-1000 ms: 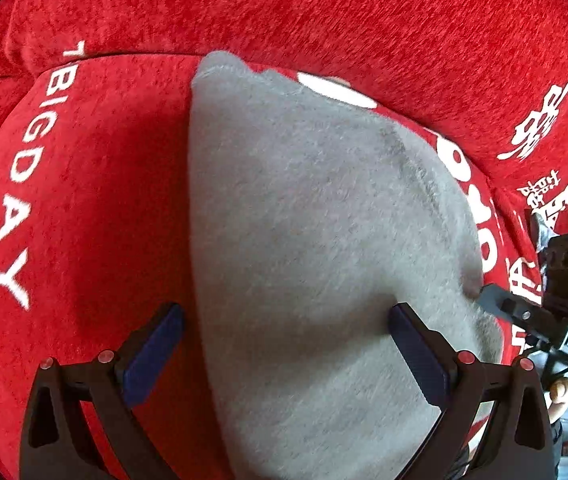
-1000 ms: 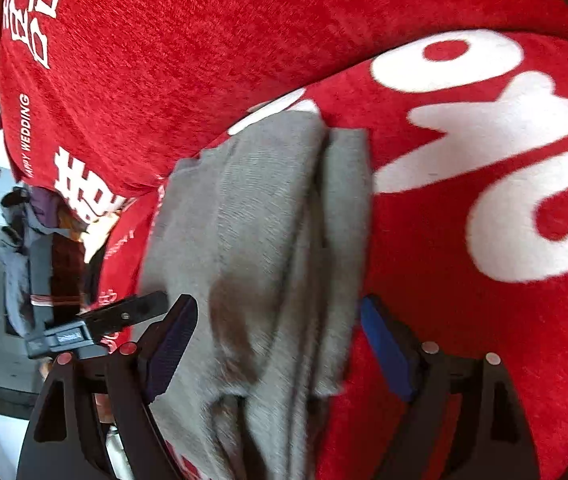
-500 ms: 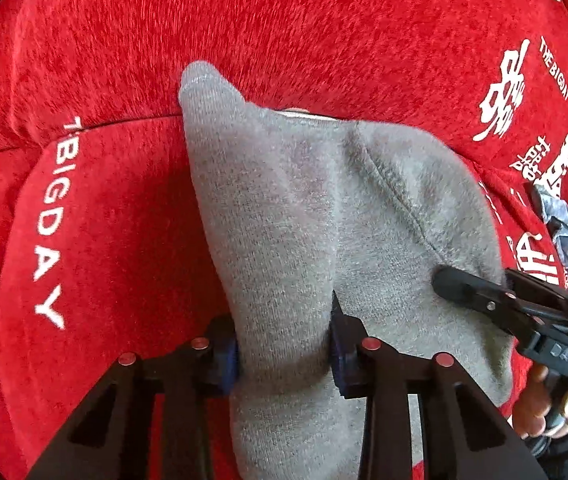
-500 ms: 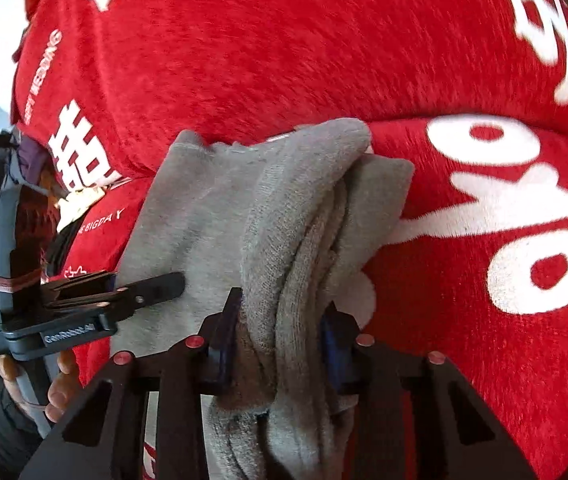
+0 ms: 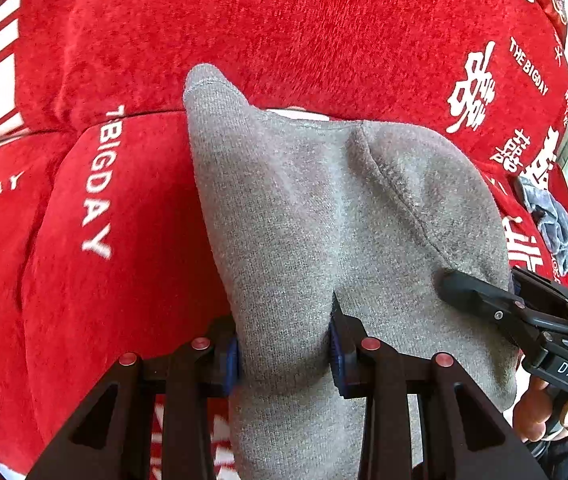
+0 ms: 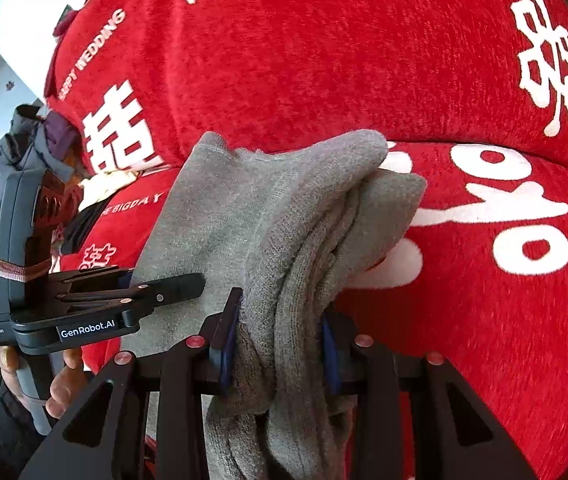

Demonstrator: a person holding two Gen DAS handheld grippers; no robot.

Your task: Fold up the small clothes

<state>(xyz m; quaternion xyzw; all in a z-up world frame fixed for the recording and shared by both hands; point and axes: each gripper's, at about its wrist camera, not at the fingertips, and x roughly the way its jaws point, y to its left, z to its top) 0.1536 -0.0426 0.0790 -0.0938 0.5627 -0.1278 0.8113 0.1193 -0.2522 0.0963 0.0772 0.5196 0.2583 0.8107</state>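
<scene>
Left hand-held gripper (image 5: 284, 354): jaws narrowed, blue pads pinching a fold of the grey garment (image 5: 324, 220). Right hand-held gripper (image 6: 280, 344): likewise clamped on a bunched edge of the same garment (several layers sit between its pads). The garment lies partly lifted on the red printed cover (image 5: 324, 20), near the seam of the cushions. Count: two grippers, one grey garment, one red cover.

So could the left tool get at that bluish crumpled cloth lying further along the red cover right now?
Probably not as things stand. The left tool is clamped on the grey knitted garment, and the bluish crumpled cloth lies off beyond the right tool; it would have to let go first.
</scene>
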